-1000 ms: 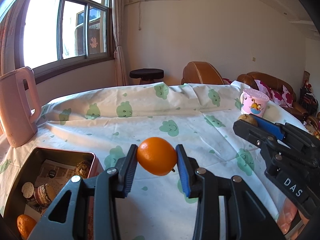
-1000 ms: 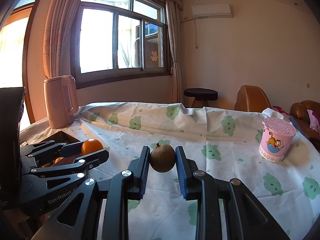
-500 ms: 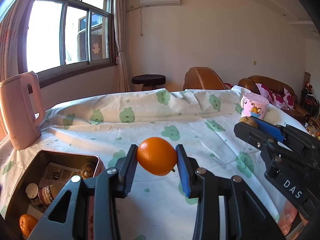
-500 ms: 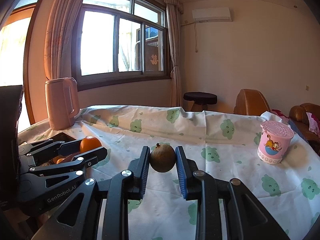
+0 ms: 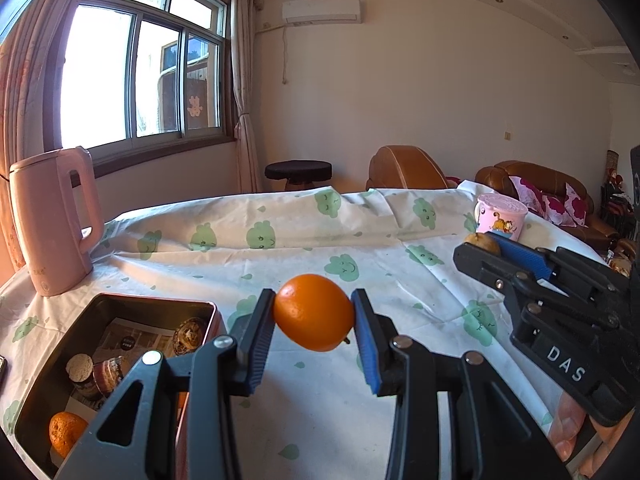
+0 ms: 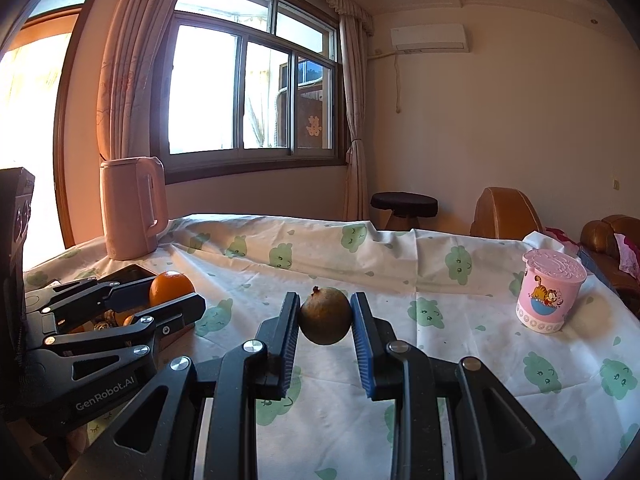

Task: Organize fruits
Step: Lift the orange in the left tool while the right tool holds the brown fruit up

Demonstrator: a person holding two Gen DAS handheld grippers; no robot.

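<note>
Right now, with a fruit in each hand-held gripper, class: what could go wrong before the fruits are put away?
1. The orange is round and pinched only at its sides by the left hand-held gripper; it could slip and roll off the table.
2. The tin already holds an orange and other things; a drop could knock them.
3. The right hand-held gripper grips the brown fruit close beside the left; they could collide.

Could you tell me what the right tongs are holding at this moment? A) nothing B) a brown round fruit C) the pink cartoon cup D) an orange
B: the right tongs are clamped on a brown round fruit, while the orange sits in the left tongs.
</note>
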